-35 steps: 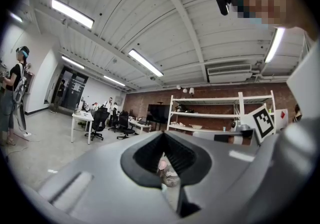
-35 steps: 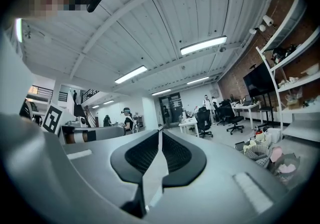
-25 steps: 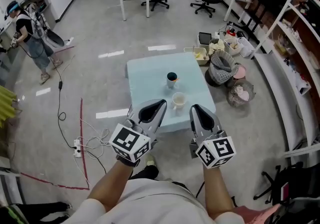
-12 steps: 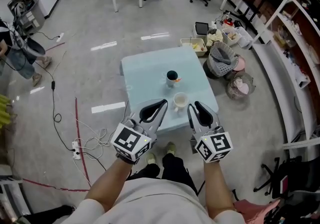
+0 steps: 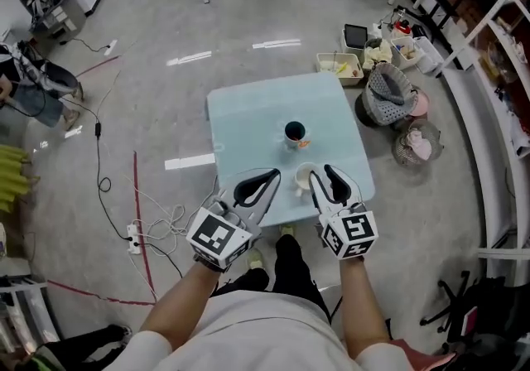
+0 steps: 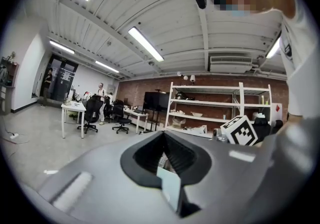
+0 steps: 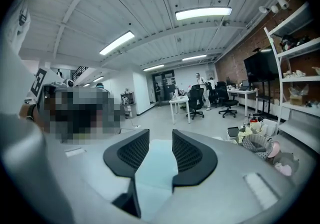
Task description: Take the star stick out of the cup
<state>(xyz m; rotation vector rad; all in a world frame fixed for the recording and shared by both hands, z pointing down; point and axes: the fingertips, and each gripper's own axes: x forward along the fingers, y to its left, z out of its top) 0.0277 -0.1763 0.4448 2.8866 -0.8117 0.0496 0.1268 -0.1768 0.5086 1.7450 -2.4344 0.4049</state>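
Star stick (image 5: 304,143): likely orange bit at dark cup (image 5: 294,131), middle of table (image 5: 248,113), ahead, equally near both | right gripper (image 5: 325,171) just opening, empty | left gripper (image 5: 275,173) closed, empty

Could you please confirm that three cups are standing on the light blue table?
Not quite: only two cups are standing on the light blue table, the far cup and the near cup. The head view shows this.

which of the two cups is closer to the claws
The pale cup at the table's near edge; the dark-inside cup stands farther back, mid-table.
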